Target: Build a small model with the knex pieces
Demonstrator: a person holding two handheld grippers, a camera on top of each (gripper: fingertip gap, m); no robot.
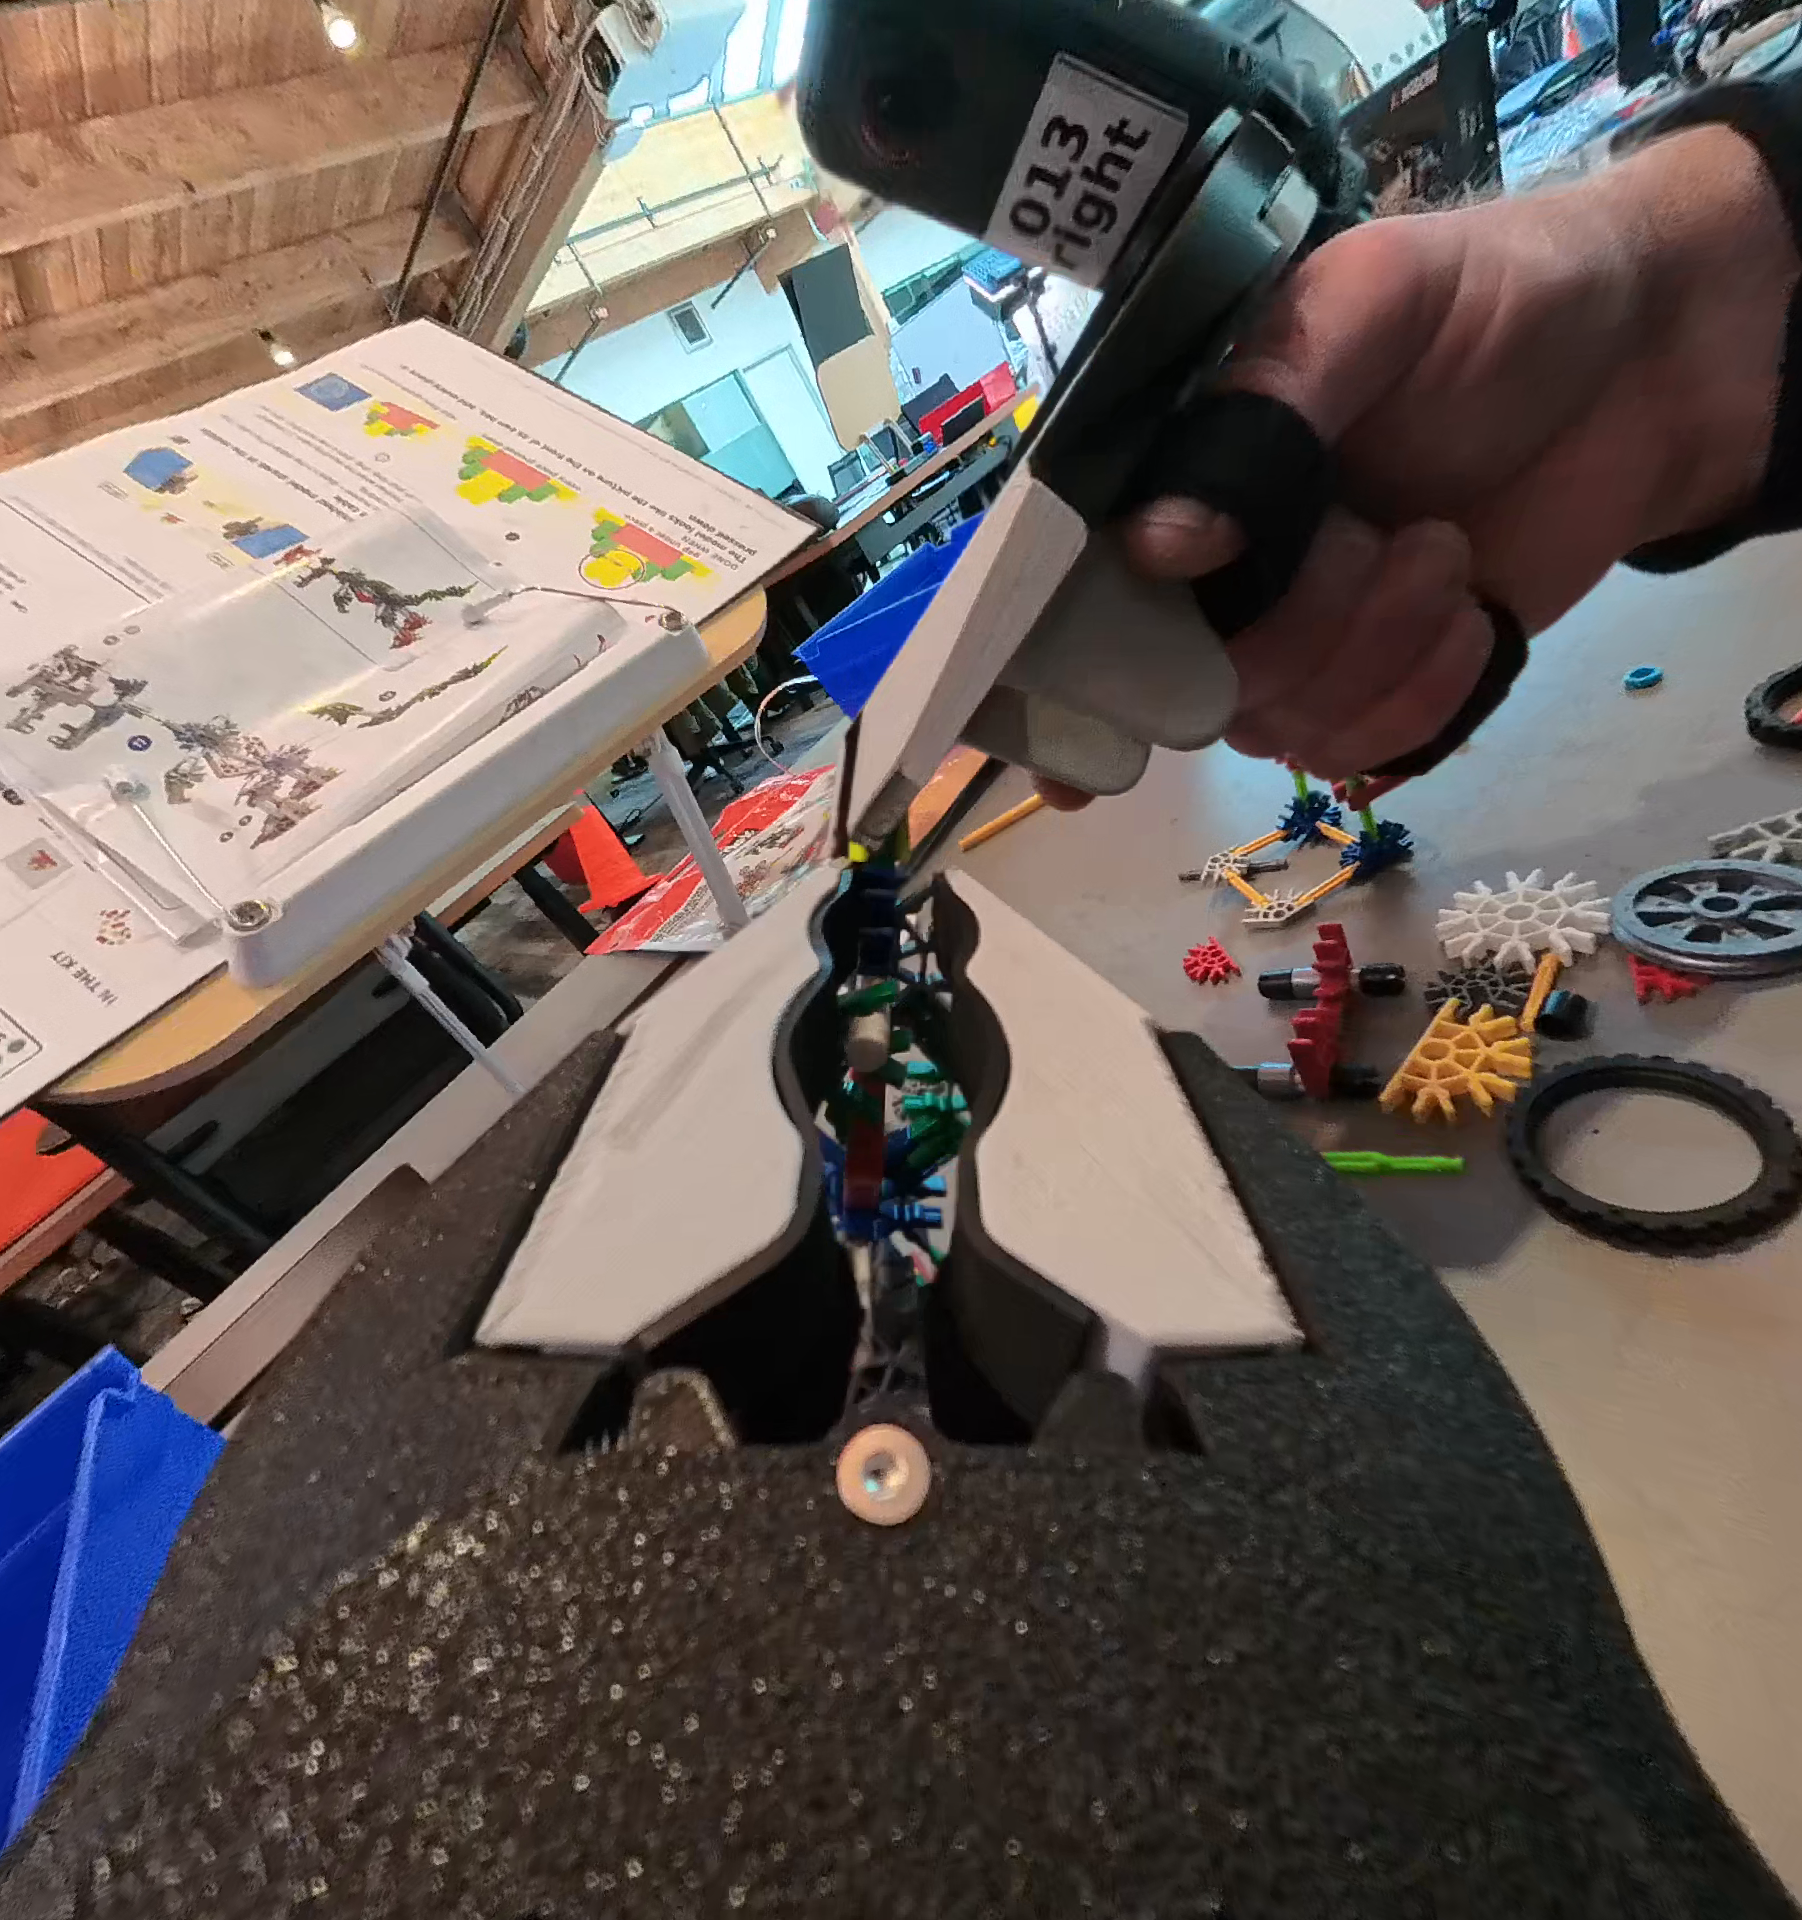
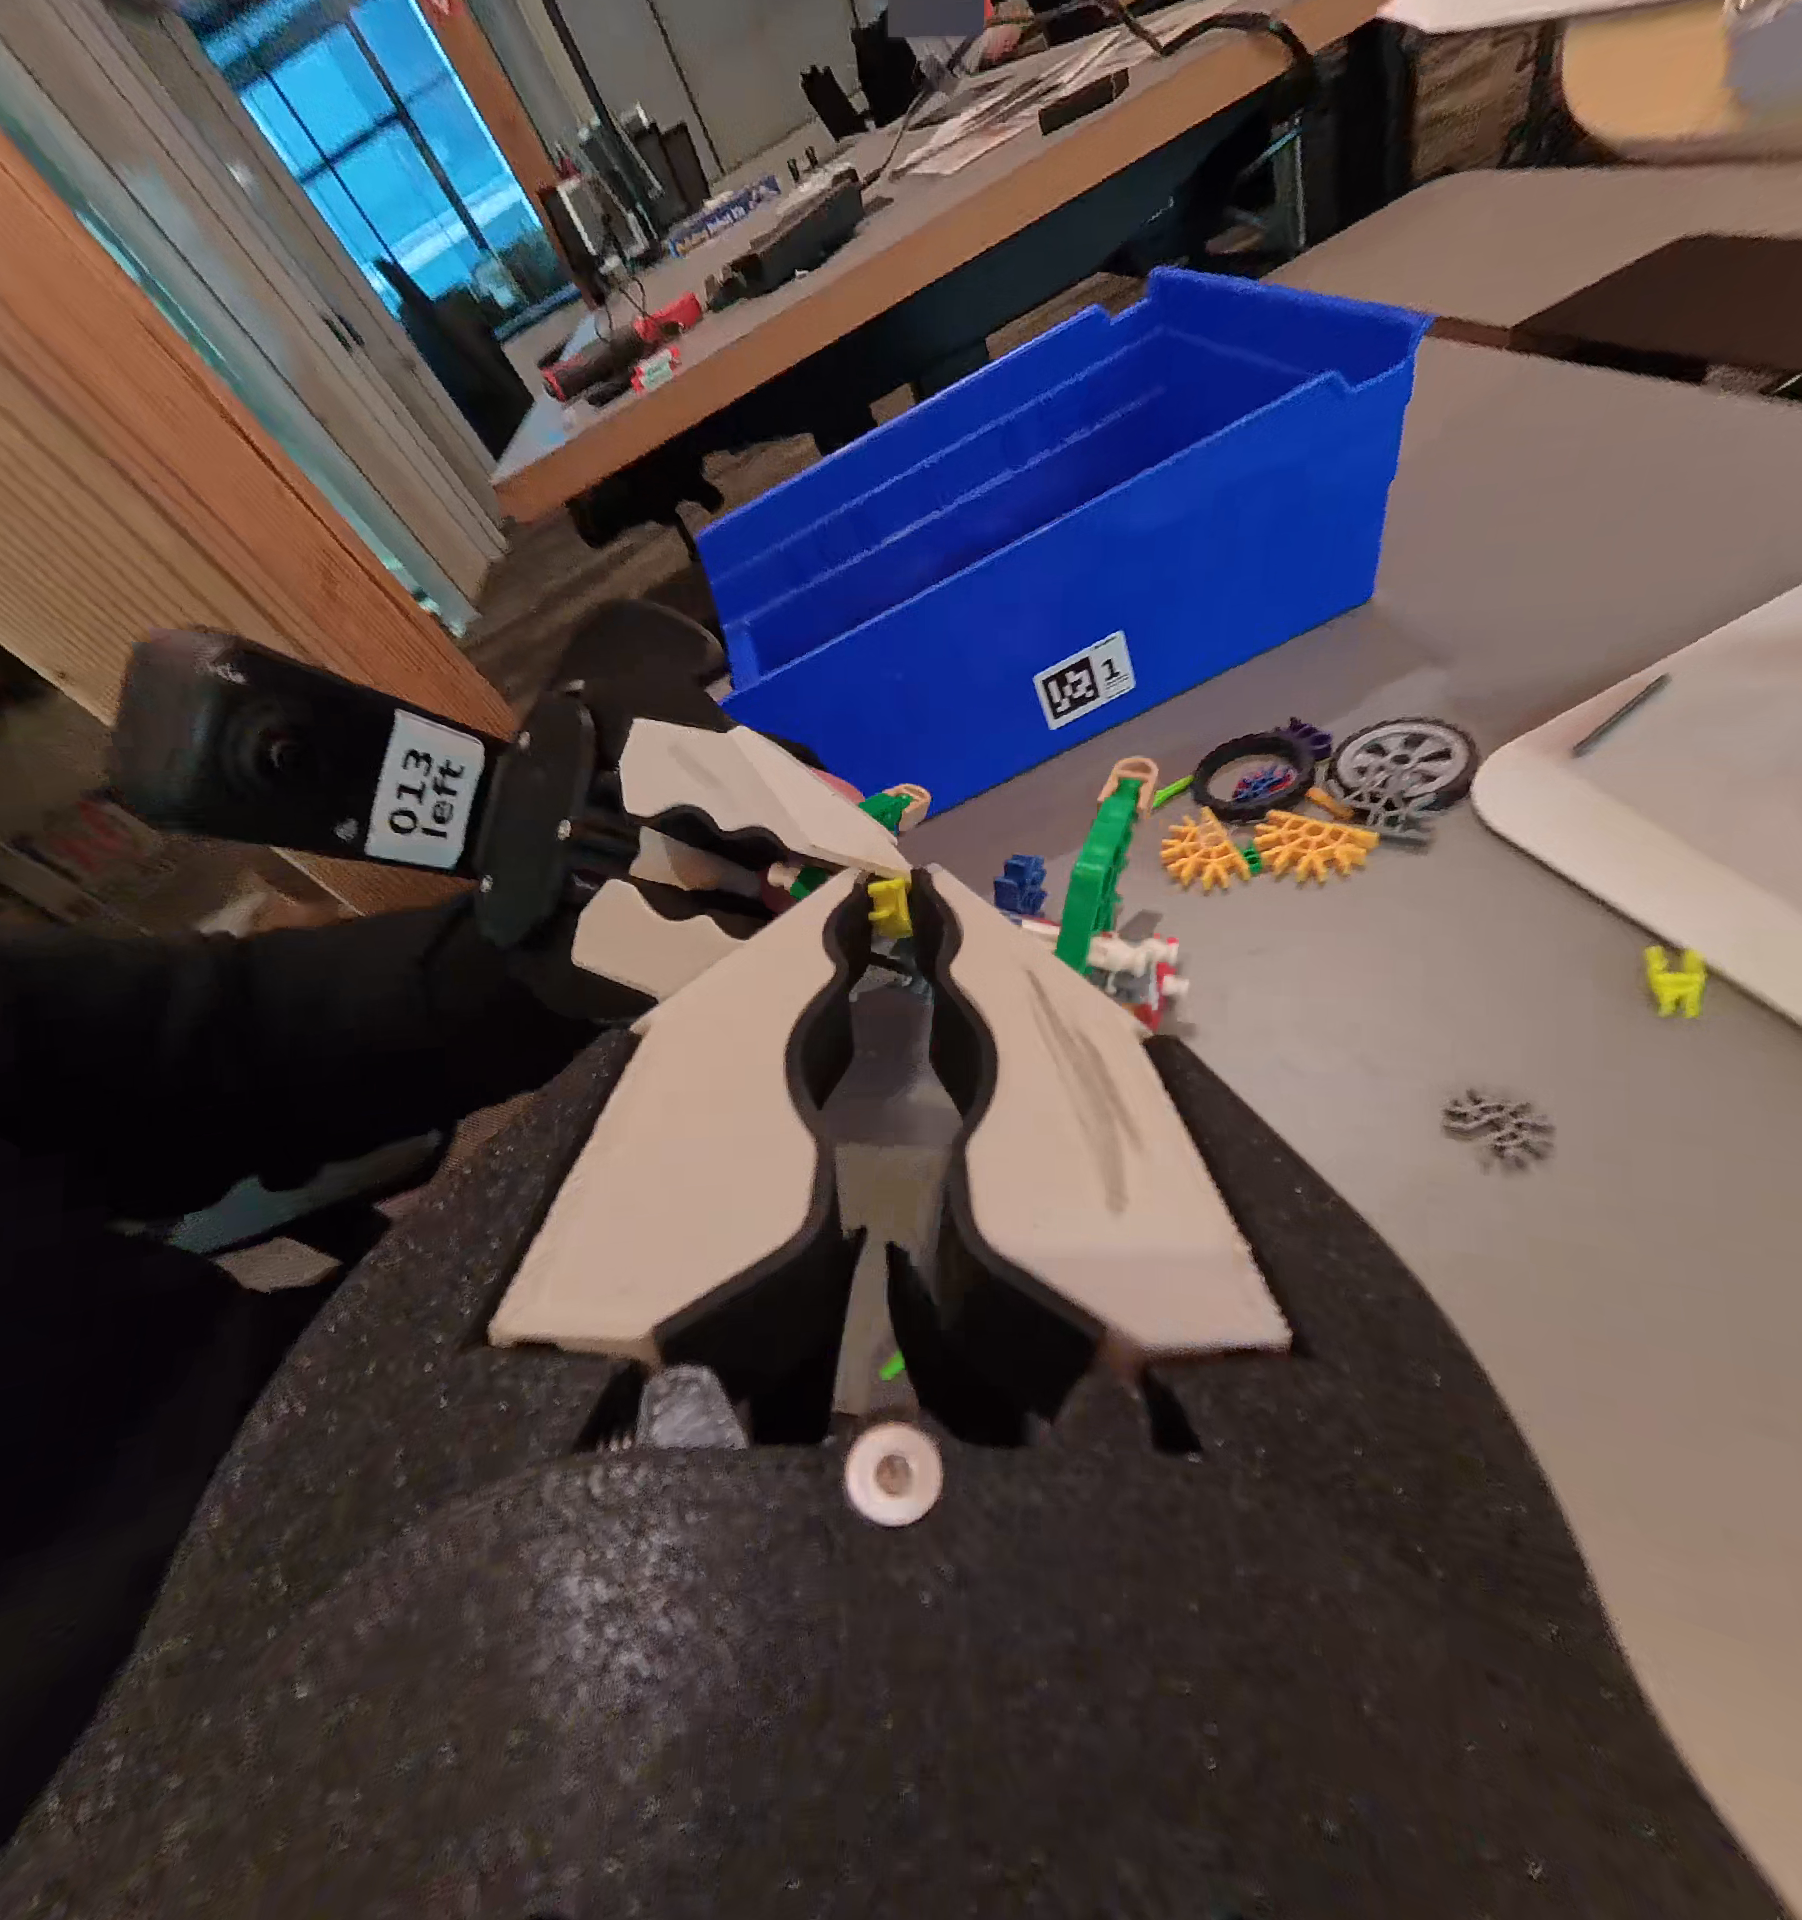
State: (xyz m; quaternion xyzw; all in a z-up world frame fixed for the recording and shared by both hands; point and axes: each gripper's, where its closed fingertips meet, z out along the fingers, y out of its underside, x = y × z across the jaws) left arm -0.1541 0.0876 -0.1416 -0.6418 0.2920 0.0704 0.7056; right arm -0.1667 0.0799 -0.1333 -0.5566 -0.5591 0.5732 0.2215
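Note:
My left gripper (image 1: 889, 888) is shut on a long multi-coloured construction-toy assembly (image 1: 876, 1091) of blue, green and red rods and connectors, which runs between its jaws. My right gripper (image 1: 866, 844), held by a hand, comes in from the upper right, and its tips meet the assembly's far end. In the right wrist view my right gripper (image 2: 892, 883) is shut on a small yellow connector (image 2: 889, 906) at that end. The left gripper (image 2: 835, 883) reaches in from the left, tip to tip with it, above the grey table (image 2: 1396, 1299).
A blue bin (image 2: 1063, 540) stands just beyond the grippers. An instruction board on a white stand (image 1: 357, 623) is on the left. Loose parts lie to the right: a white connector (image 1: 1520, 920), a grey wheel (image 1: 1733, 914), a black tyre (image 1: 1661, 1164), a yellow connector (image 1: 1458, 1065). My two grippers' fingertips are within a few centimetres of each other.

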